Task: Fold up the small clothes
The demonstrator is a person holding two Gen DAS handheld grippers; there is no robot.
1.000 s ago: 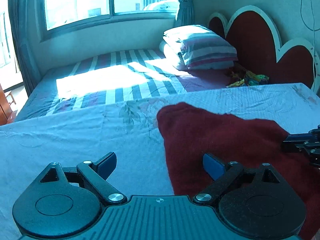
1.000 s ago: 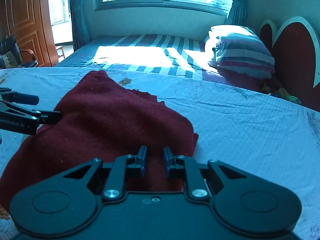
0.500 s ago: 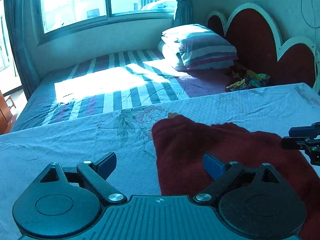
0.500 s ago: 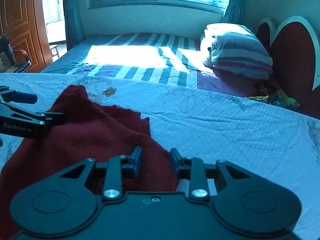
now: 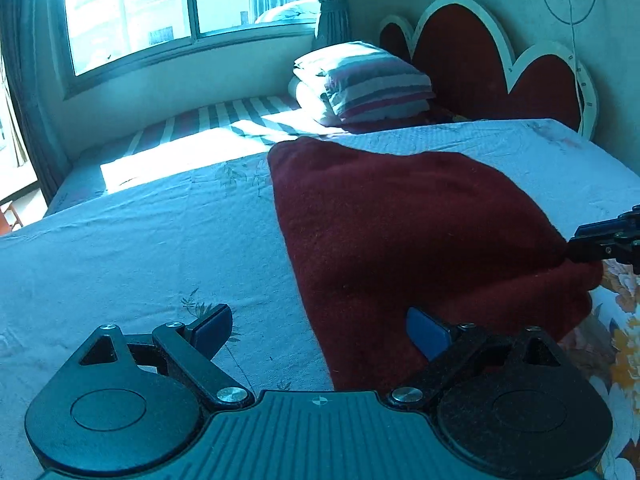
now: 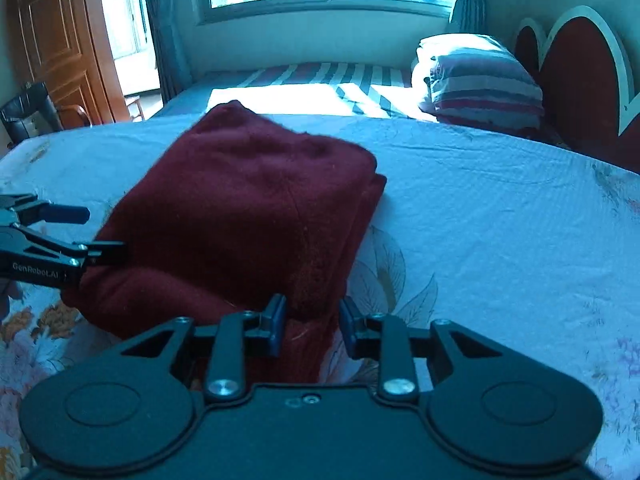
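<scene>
My left claw (image 5: 318, 330) stood wide open, its blue pads well apart and gripping nothing; the near left edge of the dark red garment (image 5: 416, 232) lay between and beneath them. My right claw (image 6: 313, 326) had just been opening and stood with a narrow gap between its pads, a fold of the red cloth lying in that gap; whether either pad pressed on it I could not tell. In the left wrist view that claw's black tip reached the garment's right edge, where the cloth bunched.

The garment, a fuzzy, knit-like fabric, lay folded into a thick, rounded wedge with stacked layers along its right side, resting on a pale floral sheet (image 6: 500, 220), lightly wrinkled. Beyond lay a bed with a striped cover (image 6: 320, 76) in bright sunlight, a striped pillow (image 6: 486, 80) and a red scalloped headboard (image 6: 580, 68) with a white border. A wooden door (image 6: 60, 40) stood far left.

The garment's near edge was hidden behind the claw bodies, and the blue cast muddied the sheet's colours.
</scene>
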